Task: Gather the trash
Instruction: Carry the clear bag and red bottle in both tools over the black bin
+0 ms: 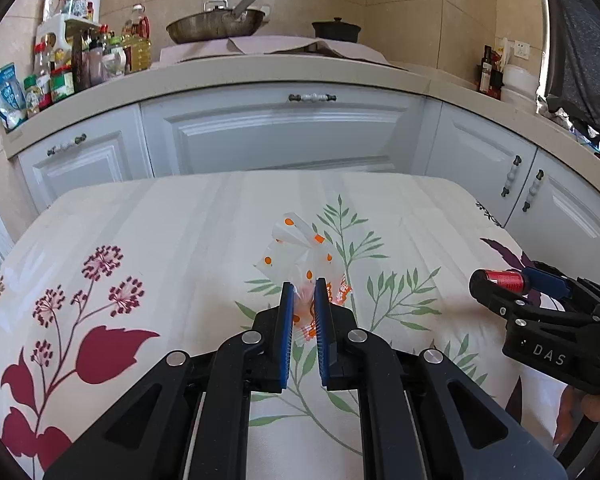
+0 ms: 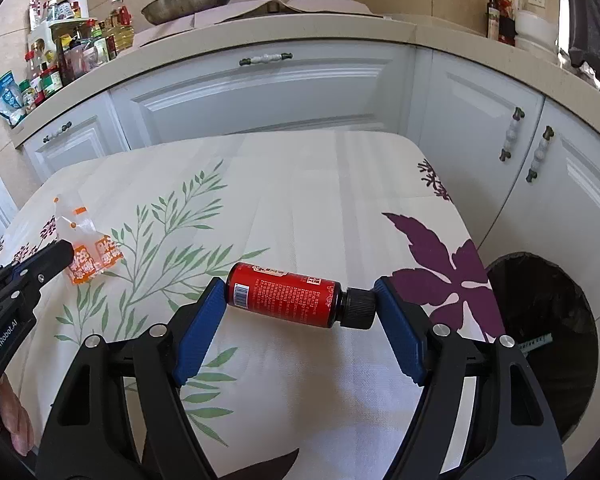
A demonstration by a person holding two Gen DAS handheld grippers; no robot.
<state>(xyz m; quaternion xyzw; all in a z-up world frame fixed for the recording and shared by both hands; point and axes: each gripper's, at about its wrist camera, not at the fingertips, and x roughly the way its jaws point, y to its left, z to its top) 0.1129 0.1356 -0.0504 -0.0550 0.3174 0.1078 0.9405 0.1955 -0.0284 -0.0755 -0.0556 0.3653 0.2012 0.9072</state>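
While my left gripper (image 1: pixel 304 286) pinches the clear orange-spotted wrapper (image 1: pixel 300 248) near the table's (image 1: pixel 180 216) middle, my right gripper (image 2: pixel 298 300) clamps the red bottle (image 2: pixel 284 294) end to end, near the right edge beside the bin (image 2: pixel 548 344).

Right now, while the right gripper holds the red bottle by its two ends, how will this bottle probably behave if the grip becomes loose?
The red bottle is round and lies sideways between the right gripper pads, so it would probably roll on the tablecloth. Held only at base and cap, it may pivot or slip. It looks rigid, unlikely to crumple.
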